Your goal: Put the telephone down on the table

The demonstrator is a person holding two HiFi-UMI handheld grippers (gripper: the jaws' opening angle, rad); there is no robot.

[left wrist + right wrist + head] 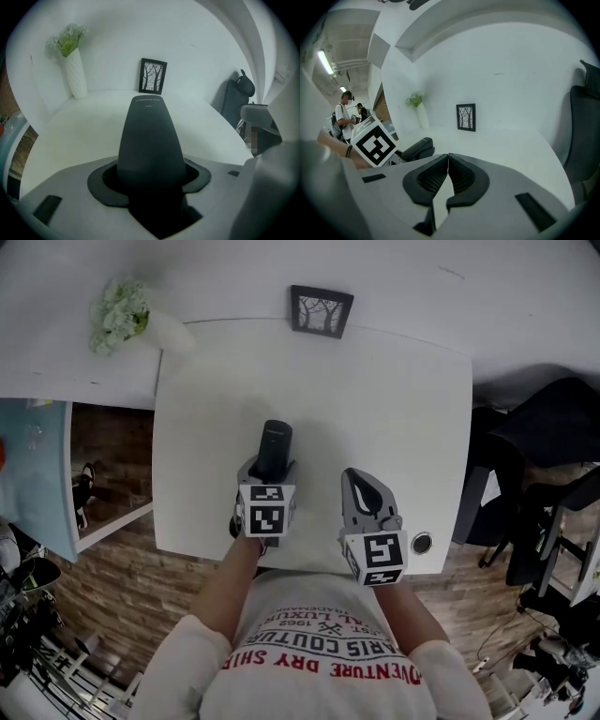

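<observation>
The left tool is gripping the phone with wide jaws, over the near surface; the right tool is hovering closed, empty. Opening too early, before the phone is lying flat, is risking a drop.

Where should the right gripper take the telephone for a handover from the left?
Probably the free far half of the telephone, pinched across its side edges, coming from the right. The left gripper clamps the near end, so the slim body sticks out forward unobstructed. The right gripper is shut; open it first.
</observation>
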